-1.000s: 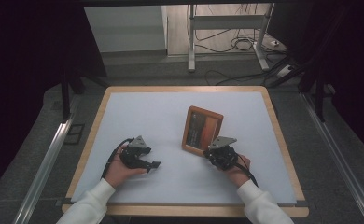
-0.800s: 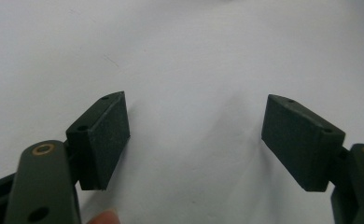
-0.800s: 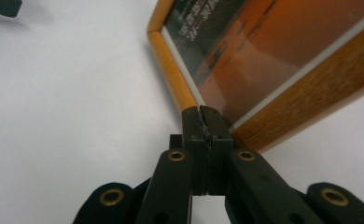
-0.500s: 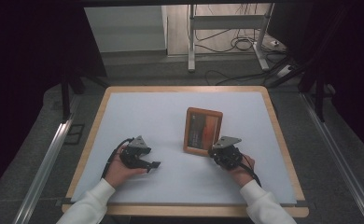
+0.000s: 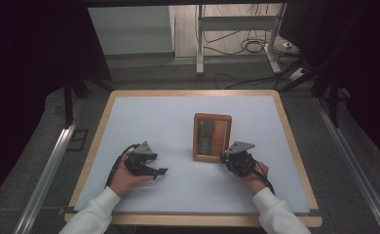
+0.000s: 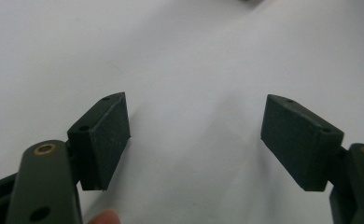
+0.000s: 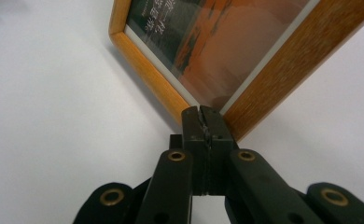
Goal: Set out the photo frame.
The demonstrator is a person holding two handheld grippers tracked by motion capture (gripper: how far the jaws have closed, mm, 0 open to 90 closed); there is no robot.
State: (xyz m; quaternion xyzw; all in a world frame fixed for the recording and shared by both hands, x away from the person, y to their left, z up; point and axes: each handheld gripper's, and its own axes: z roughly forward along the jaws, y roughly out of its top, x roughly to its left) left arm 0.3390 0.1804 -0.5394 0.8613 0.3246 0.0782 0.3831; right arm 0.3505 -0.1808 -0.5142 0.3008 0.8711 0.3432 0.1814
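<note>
High view: I see the picture frame [image 5: 212, 137] lying on the white table [image 5: 168, 122], my right gripper [image 5: 229, 158] at its near right corner. Left gripper view: my left gripper [image 6: 195, 130] has jaws spread wide over bare table. Right gripper view: jaws pressed together, tips touching the frame's corner.

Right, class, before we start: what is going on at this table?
A person holds a gripper in each hand over a white table. The right gripper, its jaws shut together, has its tip at the near right corner of a wooden picture frame that lies flat on the table. The left gripper rests apart from the frame with its jaws open and nothing between them.
</note>
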